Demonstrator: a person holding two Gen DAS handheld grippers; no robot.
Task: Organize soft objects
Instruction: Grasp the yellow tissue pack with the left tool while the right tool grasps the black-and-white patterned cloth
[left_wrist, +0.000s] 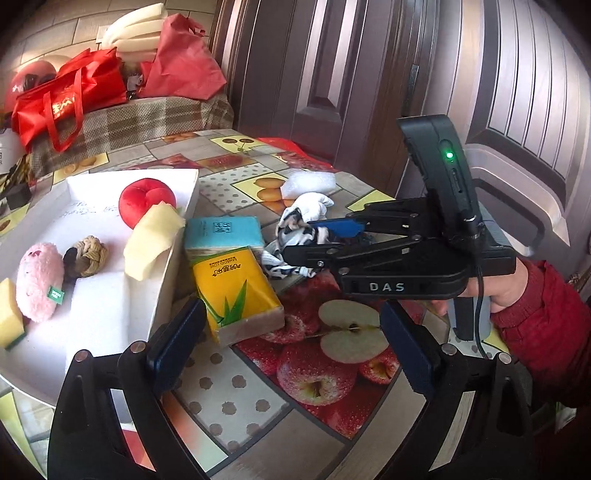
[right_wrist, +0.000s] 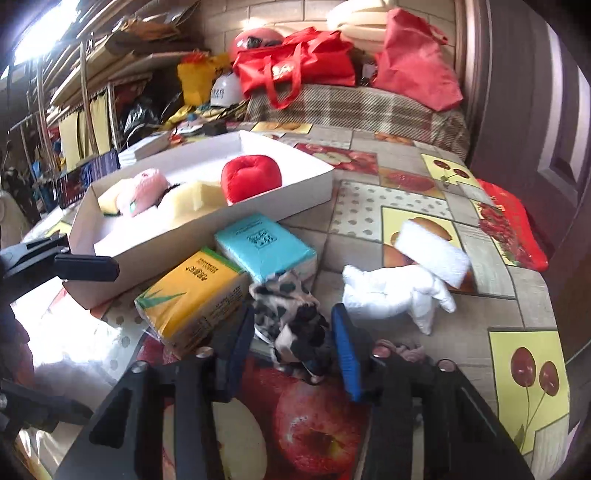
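Note:
My right gripper (right_wrist: 292, 314) is shut on a black-and-white spotted cloth (right_wrist: 284, 295) lying on the table beside a white sock (right_wrist: 388, 291) and a white foam block (right_wrist: 432, 258). The left wrist view shows the right gripper (left_wrist: 298, 239) from the side, held by a hand in a red sleeve. My left gripper (left_wrist: 291, 350) stands open over the table, with a yellow tissue pack (left_wrist: 232, 291) just ahead of its left finger. A blue tissue pack (left_wrist: 221, 230) lies behind that. The white box (left_wrist: 173, 266) holds a red plush apple (left_wrist: 146, 201), a pink plush (left_wrist: 38, 280), a rope knot (left_wrist: 86, 254) and yellow sponges.
A fruit-print cloth covers the table (left_wrist: 236, 402). Behind it a plaid-covered bench (right_wrist: 354, 107) carries red bags (right_wrist: 295, 66). A dark wooden door (left_wrist: 332, 74) stands at the right. Cluttered shelves (right_wrist: 74, 92) line the far left.

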